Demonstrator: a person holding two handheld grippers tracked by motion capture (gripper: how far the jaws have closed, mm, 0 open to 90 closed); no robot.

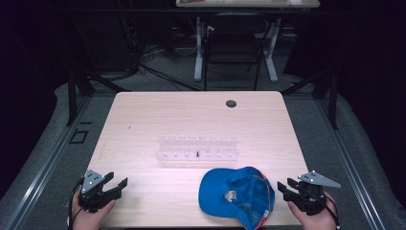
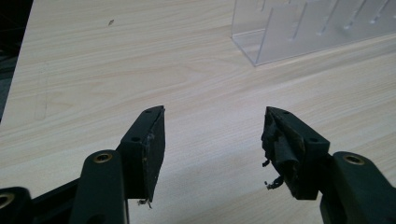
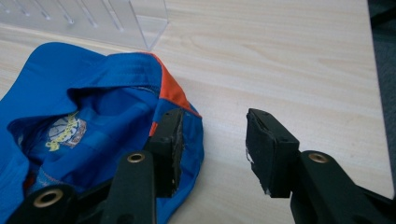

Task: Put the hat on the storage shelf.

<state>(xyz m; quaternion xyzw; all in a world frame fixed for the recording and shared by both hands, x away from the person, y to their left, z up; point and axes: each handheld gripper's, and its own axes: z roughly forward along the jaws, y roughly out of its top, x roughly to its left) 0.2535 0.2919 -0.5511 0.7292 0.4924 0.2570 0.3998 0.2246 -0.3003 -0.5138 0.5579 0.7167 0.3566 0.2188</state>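
A blue cap [image 1: 237,196] lies upside down on the near right part of the wooden table [image 1: 158,120], its lining and inner label facing up; an orange panel shows at its edge in the right gripper view [image 3: 93,121]. Just beyond the cap stands a clear acrylic rack [image 1: 197,147], close to the cap's far edge but apart from it in the high view.

The right gripper [image 1: 287,188], held in the person's right hand [image 1: 313,215] at the near right corner, has its jaws spread wide and grasps nothing. In the right gripper view [image 3: 212,144], one jaw hangs over the cap's rim and the other over bare wood; contact with the cloth cannot be told.

The left gripper [image 1: 117,183], in the left hand [image 1: 91,218] at the near left corner, is likewise released, well apart from the cap. Its view [image 2: 215,144] shows bare table between the worn pads and one end of the rack [image 2: 299,28] farther off.
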